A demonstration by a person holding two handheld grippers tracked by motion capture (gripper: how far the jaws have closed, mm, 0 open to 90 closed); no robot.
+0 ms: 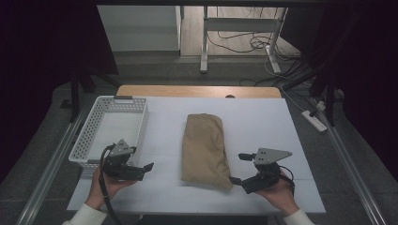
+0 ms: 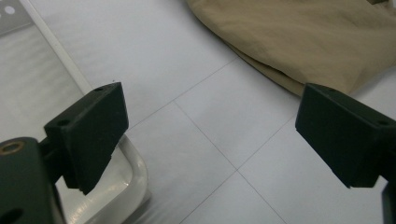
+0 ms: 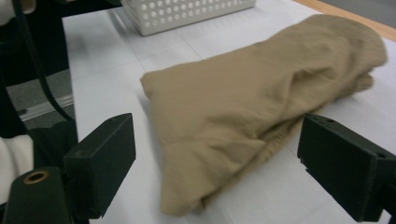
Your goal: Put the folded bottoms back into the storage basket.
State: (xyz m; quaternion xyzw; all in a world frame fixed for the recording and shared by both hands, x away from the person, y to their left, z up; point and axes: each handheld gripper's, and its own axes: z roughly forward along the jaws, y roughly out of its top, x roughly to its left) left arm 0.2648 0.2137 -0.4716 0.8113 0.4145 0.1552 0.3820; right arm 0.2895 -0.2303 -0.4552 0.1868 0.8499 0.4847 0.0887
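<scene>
A folded tan cloth [image 1: 205, 147] lies lengthwise in the middle of the white table [image 1: 263, 122]. My left gripper [image 1: 143, 161] is open near the front left, between the basket and the cloth, with its jaws pointing towards the cloth and nothing between them. In the left gripper view, the left gripper [image 2: 217, 135] hovers over bare table, and the cloth [image 2: 317, 42] lies ahead to the right. My right gripper [image 1: 239, 168] is open at the cloth's near right corner. In the right gripper view, the right gripper [image 3: 219, 163] has its jaws spread wide before the cloth's [image 3: 261, 93] near end.
A white perforated basket [image 1: 89, 136] stands at the table's left side, just beside the left gripper; its rim [image 2: 58, 51] runs along the left gripper view. A wooden strip [image 1: 197, 91] edges the far side. Cables and a metal frame lie on the floor beyond.
</scene>
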